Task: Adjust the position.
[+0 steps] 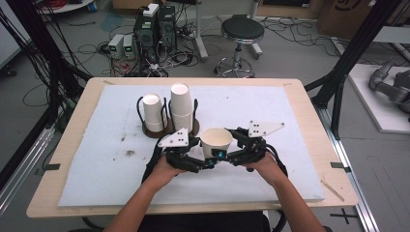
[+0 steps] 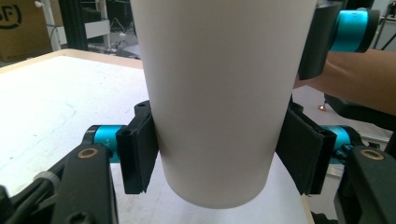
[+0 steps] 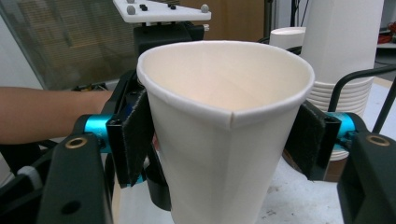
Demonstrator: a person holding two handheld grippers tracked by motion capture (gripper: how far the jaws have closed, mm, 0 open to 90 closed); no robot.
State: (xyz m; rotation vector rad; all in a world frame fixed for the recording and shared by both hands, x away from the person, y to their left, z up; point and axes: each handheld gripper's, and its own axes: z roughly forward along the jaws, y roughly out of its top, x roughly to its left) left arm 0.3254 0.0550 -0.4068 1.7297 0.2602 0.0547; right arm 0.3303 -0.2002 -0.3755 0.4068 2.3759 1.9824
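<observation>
Paper cup work, by the look of it, though nobody has said what the job is. Take the dark round cup holder with black wire loops (image 1: 167,126) as the landmark: it stands toward the far middle of the white foam mat (image 1: 96,164), and two stacks of white paper cups, upside down, sit in it, a shorter stack (image 1: 153,112) on its left and a taller stack (image 1: 182,107) on its right. Just on the person's side of that holder, a little to its right, a single white paper cup (image 1: 216,140) is held upright and mouth open between both tools. The left gripper (image 1: 209,163) has its black padded jaws pressed against the cup's lower wall on either side, and the cup's base looks to hang just clear of the mat. The right gripper (image 1: 236,145) pinches higher up, near the rim, hard enough that the rim is squeezed out of round. My guess is that one cup is already off a stack and separated, and what remains is setting it down somewhere on the mat or handing it fully to one gripper. Both stacks look far from used up.
</observation>
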